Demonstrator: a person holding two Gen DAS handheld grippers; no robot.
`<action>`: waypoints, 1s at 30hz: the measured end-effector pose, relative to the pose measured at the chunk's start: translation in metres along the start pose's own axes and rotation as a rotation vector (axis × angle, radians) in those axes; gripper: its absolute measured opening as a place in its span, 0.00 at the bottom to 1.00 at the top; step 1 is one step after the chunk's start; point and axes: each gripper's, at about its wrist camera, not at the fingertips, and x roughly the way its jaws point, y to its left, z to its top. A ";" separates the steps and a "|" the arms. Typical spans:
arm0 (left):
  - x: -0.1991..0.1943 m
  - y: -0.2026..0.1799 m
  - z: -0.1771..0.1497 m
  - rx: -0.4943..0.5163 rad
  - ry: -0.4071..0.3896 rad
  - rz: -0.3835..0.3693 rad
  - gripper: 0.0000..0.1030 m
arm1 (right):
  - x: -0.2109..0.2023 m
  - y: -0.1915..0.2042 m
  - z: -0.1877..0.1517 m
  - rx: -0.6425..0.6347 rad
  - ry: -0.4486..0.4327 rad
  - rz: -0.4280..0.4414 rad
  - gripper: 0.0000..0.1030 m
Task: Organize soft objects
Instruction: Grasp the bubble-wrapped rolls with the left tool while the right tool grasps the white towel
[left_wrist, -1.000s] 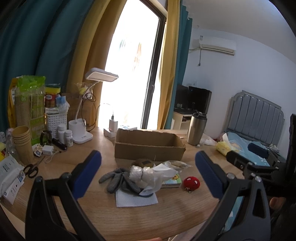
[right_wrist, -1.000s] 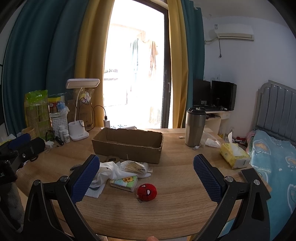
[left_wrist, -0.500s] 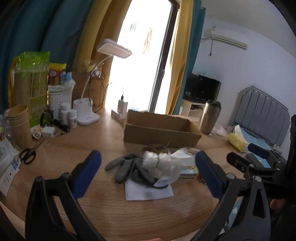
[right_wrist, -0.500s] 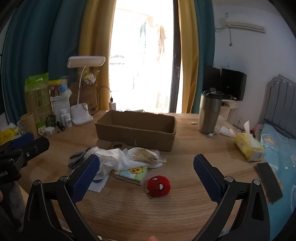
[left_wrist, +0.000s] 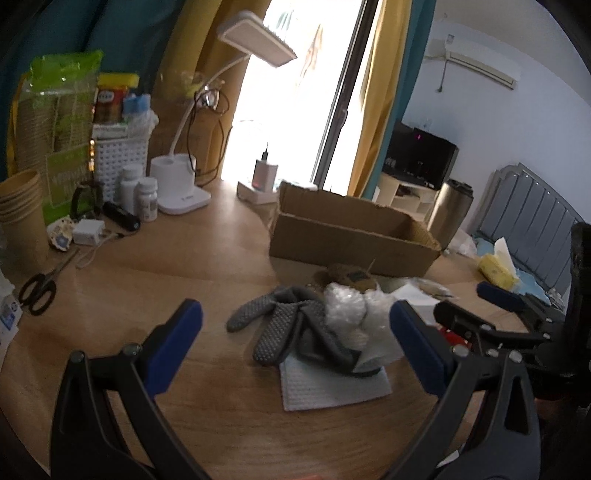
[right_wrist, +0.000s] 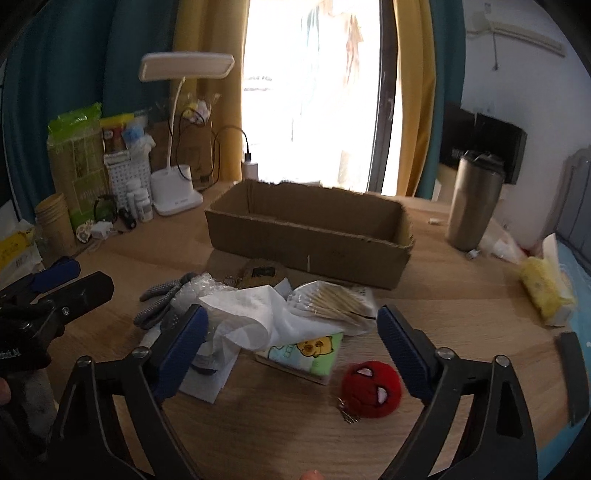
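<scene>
A pile of soft things lies on the wooden table in front of an open cardboard box (left_wrist: 351, 232) (right_wrist: 310, 232). In the pile are grey knit gloves (left_wrist: 284, 325) (right_wrist: 159, 299), bubble wrap (left_wrist: 351, 314), a white cloth (right_wrist: 251, 314), a bag of cotton swabs (right_wrist: 332, 299), a small cartoon tissue pack (right_wrist: 306, 350) and a red spider-face plush ball (right_wrist: 371, 384). My left gripper (left_wrist: 295, 347) is open and empty, just short of the gloves. My right gripper (right_wrist: 291, 350) is open and empty above the cloth and tissue pack.
A white desk lamp (left_wrist: 181, 192), pill bottles (left_wrist: 140, 192), paper cups (left_wrist: 18, 214) and scissors (left_wrist: 37, 291) crowd the table's left. A steel tumbler (right_wrist: 472, 199) and a yellow tissue pack (right_wrist: 546, 291) stand at the right. A white paper sheet (left_wrist: 332, 387) lies under the gloves.
Both grippers have moved forward and lower toward the pile, which now looks larger. Both have stayed open and empty.
</scene>
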 end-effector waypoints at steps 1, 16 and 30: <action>0.004 0.001 0.000 -0.001 0.008 -0.001 0.99 | 0.006 0.000 0.000 0.001 0.013 0.008 0.83; 0.053 -0.021 0.007 0.068 0.104 -0.043 0.99 | 0.051 -0.007 -0.004 0.032 0.136 0.136 0.29; 0.078 -0.067 0.004 0.183 0.165 -0.087 0.98 | 0.012 -0.033 0.003 0.060 -0.002 0.211 0.09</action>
